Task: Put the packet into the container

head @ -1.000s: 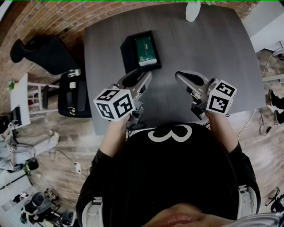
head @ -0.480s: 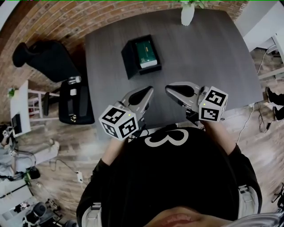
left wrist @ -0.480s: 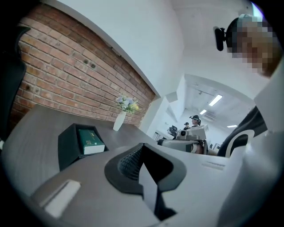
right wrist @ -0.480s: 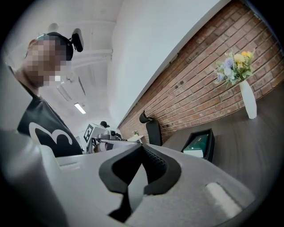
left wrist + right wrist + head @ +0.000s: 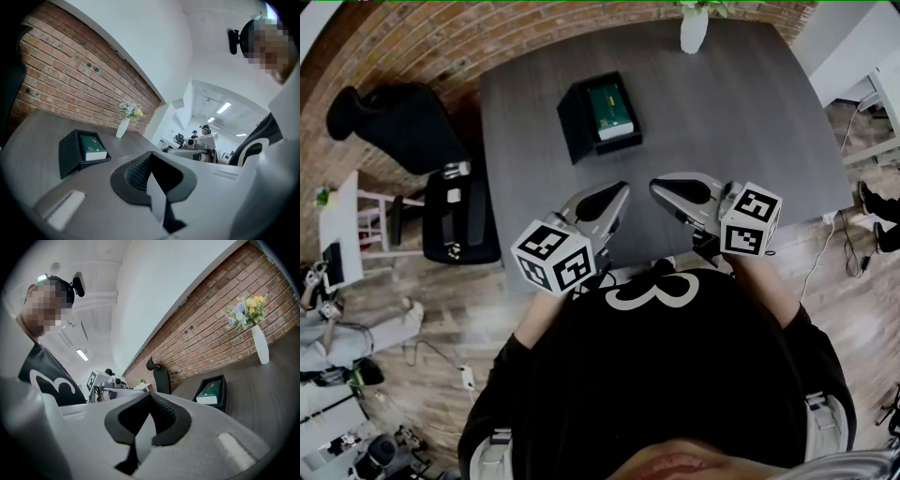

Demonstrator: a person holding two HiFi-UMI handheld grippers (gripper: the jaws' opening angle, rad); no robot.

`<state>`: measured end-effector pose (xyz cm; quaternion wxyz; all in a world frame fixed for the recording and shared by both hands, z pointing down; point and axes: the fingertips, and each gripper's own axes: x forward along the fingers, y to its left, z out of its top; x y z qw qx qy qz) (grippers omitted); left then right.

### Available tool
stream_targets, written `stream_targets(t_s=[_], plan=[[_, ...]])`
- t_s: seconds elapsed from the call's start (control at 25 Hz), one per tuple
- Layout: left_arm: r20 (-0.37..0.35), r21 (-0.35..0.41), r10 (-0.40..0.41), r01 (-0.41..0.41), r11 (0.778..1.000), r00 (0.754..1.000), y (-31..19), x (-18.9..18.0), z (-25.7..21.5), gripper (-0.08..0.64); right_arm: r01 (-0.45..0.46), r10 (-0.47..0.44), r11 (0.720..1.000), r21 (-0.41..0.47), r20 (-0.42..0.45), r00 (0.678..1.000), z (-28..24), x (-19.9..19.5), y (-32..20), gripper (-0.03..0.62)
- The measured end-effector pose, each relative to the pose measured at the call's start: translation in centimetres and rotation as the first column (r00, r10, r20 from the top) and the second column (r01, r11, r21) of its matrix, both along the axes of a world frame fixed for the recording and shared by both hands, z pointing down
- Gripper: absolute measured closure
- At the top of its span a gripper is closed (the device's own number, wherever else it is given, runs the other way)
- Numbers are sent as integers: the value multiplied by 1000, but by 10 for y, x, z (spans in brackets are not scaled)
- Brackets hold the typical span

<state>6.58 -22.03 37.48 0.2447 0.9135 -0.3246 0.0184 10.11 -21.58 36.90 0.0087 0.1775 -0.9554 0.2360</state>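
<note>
A green packet (image 5: 611, 106) lies inside the black container (image 5: 577, 124) on the far left part of the grey table (image 5: 750, 112). Both grippers hover near the table's front edge, well short of the container. My left gripper (image 5: 617, 191) is shut with nothing between its jaws, and my right gripper (image 5: 659, 187) beside it is shut and empty too; their tips point toward each other. The left gripper view shows the packet (image 5: 92, 147) in the container (image 5: 69, 154) ahead to the left. In the right gripper view the packet (image 5: 209, 391) sits in the container (image 5: 223, 397) to the right.
A white vase with flowers (image 5: 694, 28) stands at the table's far edge. A black chair (image 5: 394, 112) and a black stand (image 5: 455, 211) are left of the table, by the brick wall. People (image 5: 204, 133) are in the room beyond.
Both grippers have drawn back from the container toward the table's front edge and come closer together. The packet stays in the container. Little differs over the last half second.
</note>
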Motion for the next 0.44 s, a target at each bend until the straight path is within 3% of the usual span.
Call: stream_targets(t_s=[0.44], plan=[[-3, 2, 0, 0, 1000, 1000, 20, -9, 3, 548, -6, 7, 1000, 8, -12, 1000, -7, -11, 18, 592]])
